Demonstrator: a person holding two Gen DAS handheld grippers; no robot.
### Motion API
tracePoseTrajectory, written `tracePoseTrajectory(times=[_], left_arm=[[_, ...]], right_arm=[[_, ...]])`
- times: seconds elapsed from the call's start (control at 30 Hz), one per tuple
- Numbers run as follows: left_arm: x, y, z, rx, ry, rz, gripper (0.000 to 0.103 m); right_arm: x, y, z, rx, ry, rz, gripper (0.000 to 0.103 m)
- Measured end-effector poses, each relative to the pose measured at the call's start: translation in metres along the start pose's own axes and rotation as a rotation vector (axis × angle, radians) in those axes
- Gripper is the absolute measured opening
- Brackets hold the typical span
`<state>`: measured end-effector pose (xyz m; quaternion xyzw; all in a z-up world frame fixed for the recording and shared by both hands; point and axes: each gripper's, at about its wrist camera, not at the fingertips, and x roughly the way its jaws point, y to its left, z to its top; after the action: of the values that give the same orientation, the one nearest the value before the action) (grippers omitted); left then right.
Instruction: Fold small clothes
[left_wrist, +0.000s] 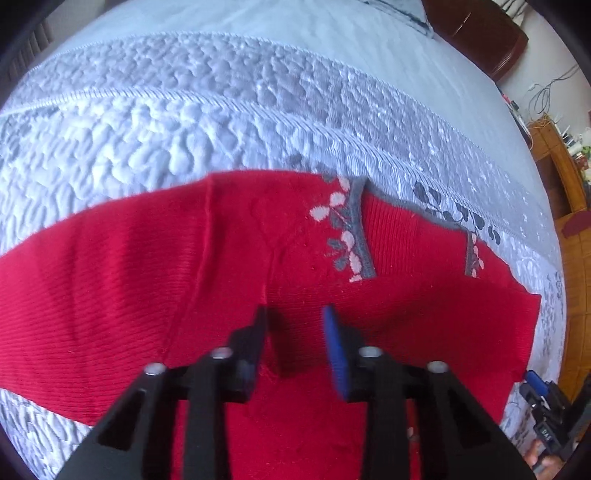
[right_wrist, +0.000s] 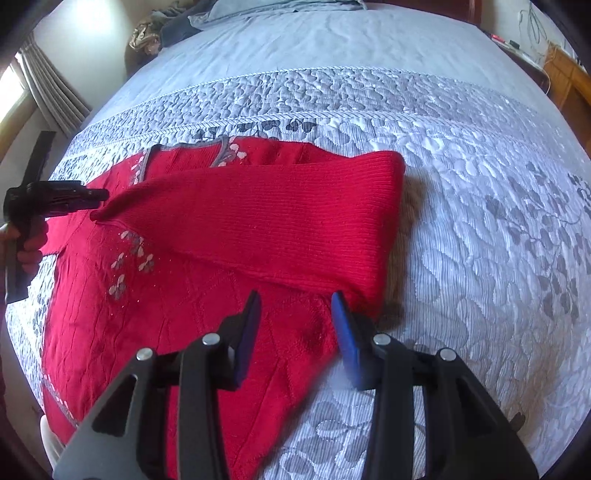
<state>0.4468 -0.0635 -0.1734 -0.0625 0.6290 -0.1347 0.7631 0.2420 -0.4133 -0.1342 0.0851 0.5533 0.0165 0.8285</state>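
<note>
Both hand-held grippers point steeply down over a red ribbed-knit sweater (right_wrist: 258, 221) with pink and grey flower trim, spread flat on a pale blue quilted bedspread (right_wrist: 461, 184). One sleeve (right_wrist: 280, 218) lies folded across the body, likely the first fold, so the garment makes a narrower shape. At the sleeve's shoulder end, the left hand-held gripper (left_wrist: 295, 325) has its jaws narrowly parted, with a raised crease of knit running up between them; the pads do not visibly pinch it. Near the sleeve's cuff and the sweater's side edge, the right hand-held gripper (right_wrist: 295, 306) hangs partly spread, gripping nothing.
</note>
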Motion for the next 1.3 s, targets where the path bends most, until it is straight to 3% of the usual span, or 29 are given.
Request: tracePoseTrajectory(times=[0.03, 0.07, 0.1, 0.27, 0.33, 0.47, 0.53, 0.6, 0.67, 0.77, 0.9, 0.93, 0.97, 1.2, 1.3], left_arm=[[0.001, -0.001, -0.001, -0.006, -0.001, -0.011, 0.012], [0.001, -0.001, -0.002, -0.01, -0.007, -0.012, 0.002], [-0.001, -0.001, -0.003, -0.016, -0.017, -0.012, 0.0], [-0.038, 0.002, 0.0, -0.037, -0.227, 0.015, 0.0], [-0.043, 0.008, 0.008, -0.06, -0.255, 0.04, 0.0], [-0.032, 0.013, 0.012, -0.063, -0.164, 0.016, 0.0], [-0.027, 0.012, 0.008, -0.056, -0.114, -0.017, 0.009], [-0.022, 0.013, 0.003, -0.052, -0.081, -0.03, 0.025], [-0.013, 0.01, -0.003, -0.042, -0.048, -0.022, 0.028], [-0.004, 0.007, -0.005, -0.042, -0.01, -0.076, 0.027], [0.004, 0.002, -0.004, -0.036, 0.001, -0.067, 0.025], [0.004, 0.004, -0.004, -0.049, 0.0, -0.07, 0.018], [0.004, 0.005, -0.003, -0.056, -0.001, -0.075, 0.0], [-0.017, 0.015, 0.001, -0.089, -0.124, -0.038, 0.0], [-0.013, 0.018, 0.005, -0.097, -0.075, -0.073, 0.0]], right_arm=[[0.001, -0.002, -0.001, 0.002, 0.002, -0.004, 0.04], [0.002, -0.003, -0.001, 0.006, 0.004, -0.005, 0.04], [0.003, -0.005, -0.002, 0.011, 0.006, -0.005, 0.04], [0.004, -0.011, -0.004, 0.026, -0.002, 0.003, 0.04], [0.005, -0.012, -0.004, 0.034, -0.002, 0.006, 0.04], [0.008, -0.011, -0.004, 0.028, 0.001, 0.002, 0.041], [0.009, -0.011, -0.004, 0.023, 0.002, 0.002, 0.043], [0.011, -0.011, -0.005, 0.025, 0.004, 0.001, 0.043], [0.013, -0.011, -0.005, 0.028, 0.005, 0.004, 0.043], [0.016, -0.011, -0.006, 0.029, 0.01, 0.006, 0.043], [0.02, -0.01, -0.007, 0.027, 0.016, 0.008, 0.043], [0.021, -0.01, -0.007, 0.026, 0.016, 0.01, 0.043], [0.021, -0.01, -0.007, 0.027, 0.015, 0.011, 0.043], [0.023, -0.013, -0.01, 0.034, 0.012, 0.02, 0.043], [0.025, -0.012, -0.011, 0.027, 0.014, 0.015, 0.043]])
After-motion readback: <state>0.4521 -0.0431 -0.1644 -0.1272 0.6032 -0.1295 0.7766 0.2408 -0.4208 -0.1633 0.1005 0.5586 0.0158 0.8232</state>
